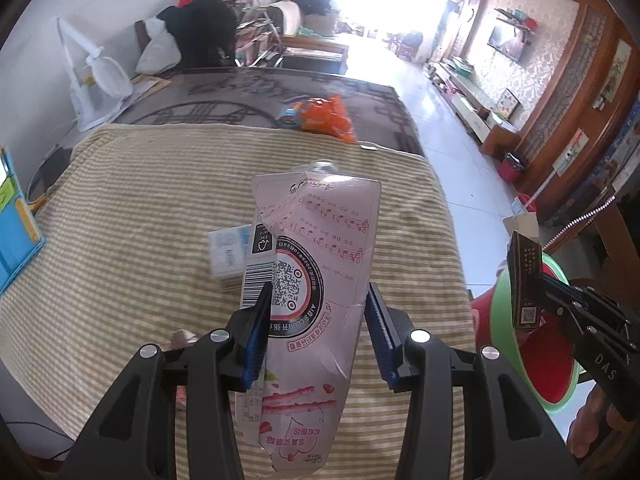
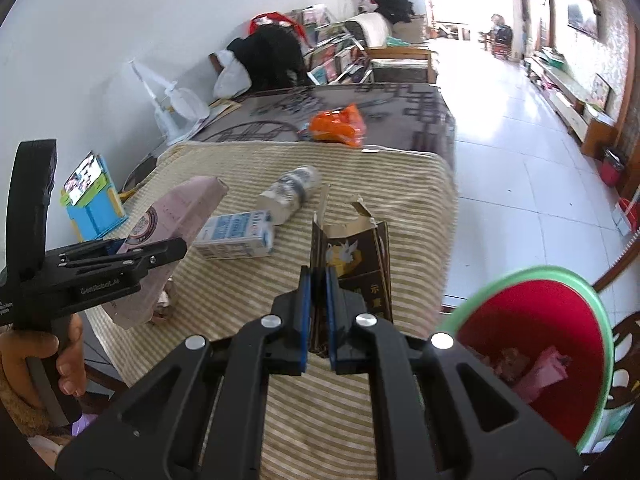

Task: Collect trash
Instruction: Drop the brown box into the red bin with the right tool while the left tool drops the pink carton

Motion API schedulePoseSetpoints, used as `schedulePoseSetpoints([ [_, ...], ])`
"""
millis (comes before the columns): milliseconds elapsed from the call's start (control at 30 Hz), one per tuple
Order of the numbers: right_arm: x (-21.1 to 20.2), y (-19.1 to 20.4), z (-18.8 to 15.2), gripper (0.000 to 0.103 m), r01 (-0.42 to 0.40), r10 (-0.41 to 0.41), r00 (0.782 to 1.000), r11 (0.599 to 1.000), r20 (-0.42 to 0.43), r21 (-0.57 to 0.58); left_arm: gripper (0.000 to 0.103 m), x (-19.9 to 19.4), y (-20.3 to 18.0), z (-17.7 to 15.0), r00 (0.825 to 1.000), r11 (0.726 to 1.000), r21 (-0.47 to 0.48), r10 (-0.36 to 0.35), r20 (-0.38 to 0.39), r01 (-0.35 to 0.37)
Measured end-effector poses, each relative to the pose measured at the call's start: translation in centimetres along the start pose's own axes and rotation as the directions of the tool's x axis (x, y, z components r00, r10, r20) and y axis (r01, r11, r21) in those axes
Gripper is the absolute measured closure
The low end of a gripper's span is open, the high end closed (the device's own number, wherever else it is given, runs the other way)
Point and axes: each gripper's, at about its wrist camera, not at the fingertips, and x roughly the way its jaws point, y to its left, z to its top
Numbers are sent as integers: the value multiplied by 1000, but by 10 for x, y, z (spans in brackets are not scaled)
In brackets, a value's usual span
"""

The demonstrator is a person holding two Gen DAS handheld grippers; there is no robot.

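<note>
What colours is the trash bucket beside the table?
The bucket is red inside with a green rim; the right wrist view shows it best.

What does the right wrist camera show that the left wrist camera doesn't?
Only the right wrist view shows the plastic bottle whole, and pink scraps inside the bin. Only the left shows the pink carton's printed face. Both show the left gripper shut on that carton, the right gripper shut on the dark box, the blue-white carton, orange bag, red bin.

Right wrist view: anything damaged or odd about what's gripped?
Yes. The dark carton pinched in the right gripper is squashed flat, its top flaps torn open and ragged. It hangs beside the red bin, not yet over it.
</note>
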Motion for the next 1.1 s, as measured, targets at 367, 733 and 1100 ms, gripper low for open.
schedulePoseSetpoints([
  [367, -28, -58, -11, 95, 69, -73, 997, 992, 34, 102, 60, 18, -60, 4, 998, 994, 96, -53, -31, 56],
  [733, -74, -135, -23, 95, 211, -230, 972, 947, 54, 242, 60, 24, -148, 15, 979, 944, 260, -196, -54, 204],
  [1100, -88, -193, -64, 35, 270, -298, 954, 865, 0, 422, 56, 25, -223, -1, 923, 850, 361, -349, -162, 385],
])
